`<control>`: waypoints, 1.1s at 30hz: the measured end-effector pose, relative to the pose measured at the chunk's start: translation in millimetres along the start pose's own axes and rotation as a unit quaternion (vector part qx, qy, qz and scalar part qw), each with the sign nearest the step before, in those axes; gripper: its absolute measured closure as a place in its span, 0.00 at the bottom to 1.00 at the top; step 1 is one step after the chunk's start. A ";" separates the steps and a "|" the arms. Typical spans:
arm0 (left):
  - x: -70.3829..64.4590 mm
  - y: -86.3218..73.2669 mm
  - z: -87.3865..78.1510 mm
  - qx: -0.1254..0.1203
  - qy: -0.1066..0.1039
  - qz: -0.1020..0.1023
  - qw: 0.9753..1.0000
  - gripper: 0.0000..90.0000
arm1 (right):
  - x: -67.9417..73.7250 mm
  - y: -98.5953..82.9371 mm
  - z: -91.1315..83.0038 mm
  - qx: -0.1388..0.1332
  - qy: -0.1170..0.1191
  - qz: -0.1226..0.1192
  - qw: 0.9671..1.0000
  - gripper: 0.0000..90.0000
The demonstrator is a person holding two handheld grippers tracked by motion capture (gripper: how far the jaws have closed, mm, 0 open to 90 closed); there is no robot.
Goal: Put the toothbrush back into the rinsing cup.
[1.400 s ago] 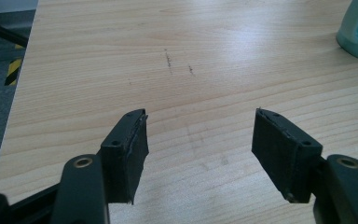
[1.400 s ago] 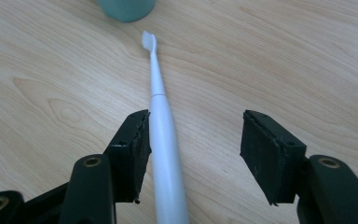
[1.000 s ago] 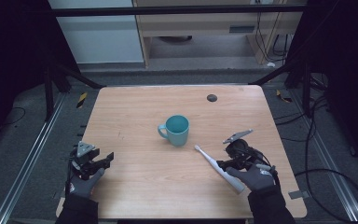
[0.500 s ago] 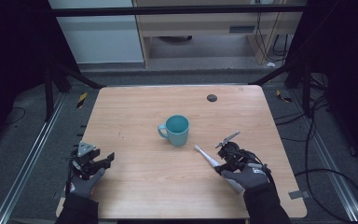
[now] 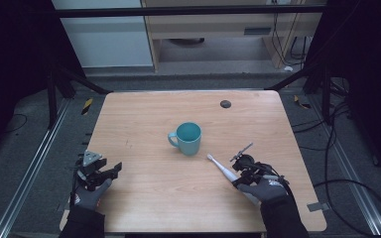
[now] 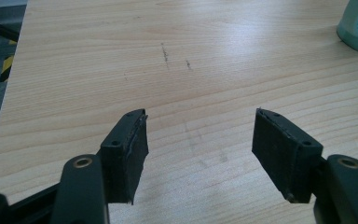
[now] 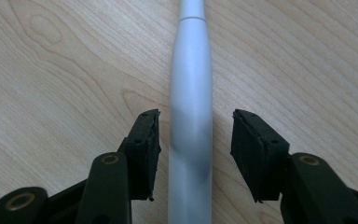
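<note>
Toothbrush pickup is the step in hand, judging by how the right claw (image 7: pixel 193 156) sits. Its 2 jaws stand apart on either side of the white toothbrush (image 7: pixel 191 112), which lies flat on the tabletop (image 5: pixel 144 119) to the right of the teal mug (image 5: pixel 188 138). In the right gripper view a sliver of wood shows on each side of the handle, so the pads do not seem to press it yet; the handle runs straight up between them, well centred. In the high view the brush head end points toward the mug, near it but apart, and the right claw (image 5: pixel 239 176) covers the thicker handle part.

The left claw (image 5: pixel 110 170) rests low near the tabletop's front left corner, jaws wide apart with nothing between them, well away from the mug.

Next move, as I judge it: close the right jaws squarely on the handle, then lift. The round, smooth handle could roll or slip if the squeeze lands off centre.
</note>
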State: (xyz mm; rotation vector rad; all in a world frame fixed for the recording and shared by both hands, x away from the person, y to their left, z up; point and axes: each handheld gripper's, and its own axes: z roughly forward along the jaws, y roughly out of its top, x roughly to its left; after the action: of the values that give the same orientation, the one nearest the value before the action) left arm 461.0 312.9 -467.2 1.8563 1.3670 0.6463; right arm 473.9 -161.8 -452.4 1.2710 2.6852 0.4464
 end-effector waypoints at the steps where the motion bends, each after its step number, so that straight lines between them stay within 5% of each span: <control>1: 0.0 -0.1 0.1 0.000 0.000 0.000 1.000 0.39 | -0.3 0.0 1.1 0.003 -0.001 -0.001 1.000 0.59; 24: -0.5 -0.5 1.4 0.004 -0.002 0.000 1.000 0.38 | -2.0 -1.3 15.8 0.033 0.006 0.000 0.999 0.73; 33: -0.4 -0.4 1.4 0.004 -0.003 -0.001 1.000 0.39 | -2.8 -5.4 11.4 0.008 0.007 0.009 1.000 0.74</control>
State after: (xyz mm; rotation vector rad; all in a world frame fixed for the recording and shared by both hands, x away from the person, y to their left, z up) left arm 461.7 312.3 -468.4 1.8624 1.3700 0.6352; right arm 474.5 -164.9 -464.9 1.3023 2.6971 0.4387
